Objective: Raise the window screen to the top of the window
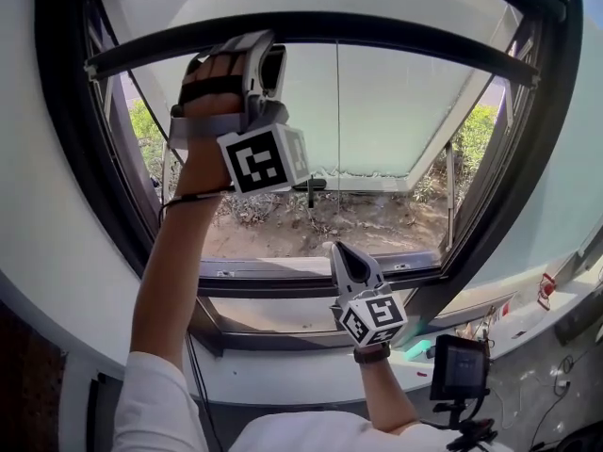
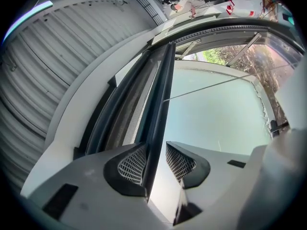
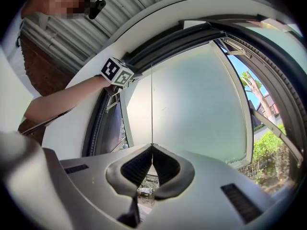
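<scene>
So the right gripper [image 3: 152, 145] at 6 o'clock has its tips pinched together on the thin cord [image 3: 151, 104]. The left gripper [image 2: 156, 146] at 11 just straddles the dark bar [image 2: 160, 95], jaws apart. The window screen [image 1: 396, 111] covers the upper half. Risk imo: that skinny cord slips out and the screen drops. Count: two grippers, one cord, one bar, one screen.

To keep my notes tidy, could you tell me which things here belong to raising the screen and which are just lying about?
Job: pale translucent window screen; long dark bar; thin grey cord; left gripper; right gripper.
Lying about: small black monitor on stand; red-and-white object.
</scene>
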A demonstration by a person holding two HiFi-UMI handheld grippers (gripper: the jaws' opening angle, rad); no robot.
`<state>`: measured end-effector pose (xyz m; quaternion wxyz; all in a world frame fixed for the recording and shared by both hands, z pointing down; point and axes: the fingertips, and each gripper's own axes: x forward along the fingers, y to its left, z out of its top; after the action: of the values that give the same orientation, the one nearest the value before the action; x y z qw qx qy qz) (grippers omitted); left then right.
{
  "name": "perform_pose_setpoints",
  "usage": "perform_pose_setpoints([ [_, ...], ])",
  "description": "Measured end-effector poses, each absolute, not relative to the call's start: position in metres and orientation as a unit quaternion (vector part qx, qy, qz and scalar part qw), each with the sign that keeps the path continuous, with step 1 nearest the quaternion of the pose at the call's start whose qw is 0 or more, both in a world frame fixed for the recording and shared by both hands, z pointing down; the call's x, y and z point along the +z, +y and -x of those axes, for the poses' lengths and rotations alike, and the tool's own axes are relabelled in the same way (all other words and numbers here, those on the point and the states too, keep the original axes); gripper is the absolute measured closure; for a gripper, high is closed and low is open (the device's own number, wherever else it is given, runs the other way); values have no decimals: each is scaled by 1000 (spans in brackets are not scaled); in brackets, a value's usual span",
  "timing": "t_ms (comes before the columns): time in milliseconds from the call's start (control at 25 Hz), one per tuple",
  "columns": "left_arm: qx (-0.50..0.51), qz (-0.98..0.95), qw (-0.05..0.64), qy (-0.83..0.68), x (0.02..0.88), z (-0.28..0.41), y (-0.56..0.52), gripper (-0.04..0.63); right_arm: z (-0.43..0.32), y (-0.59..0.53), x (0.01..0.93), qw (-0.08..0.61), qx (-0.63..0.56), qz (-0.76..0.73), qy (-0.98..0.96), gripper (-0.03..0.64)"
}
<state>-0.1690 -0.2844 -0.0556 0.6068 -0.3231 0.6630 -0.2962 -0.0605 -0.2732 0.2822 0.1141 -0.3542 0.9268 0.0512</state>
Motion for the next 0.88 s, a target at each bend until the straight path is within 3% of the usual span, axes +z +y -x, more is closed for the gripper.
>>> perform_pose_setpoints([
  [880,-274,278,627,674,-142,164,-292,469,66,-303,201,158,124,338,919,614],
])
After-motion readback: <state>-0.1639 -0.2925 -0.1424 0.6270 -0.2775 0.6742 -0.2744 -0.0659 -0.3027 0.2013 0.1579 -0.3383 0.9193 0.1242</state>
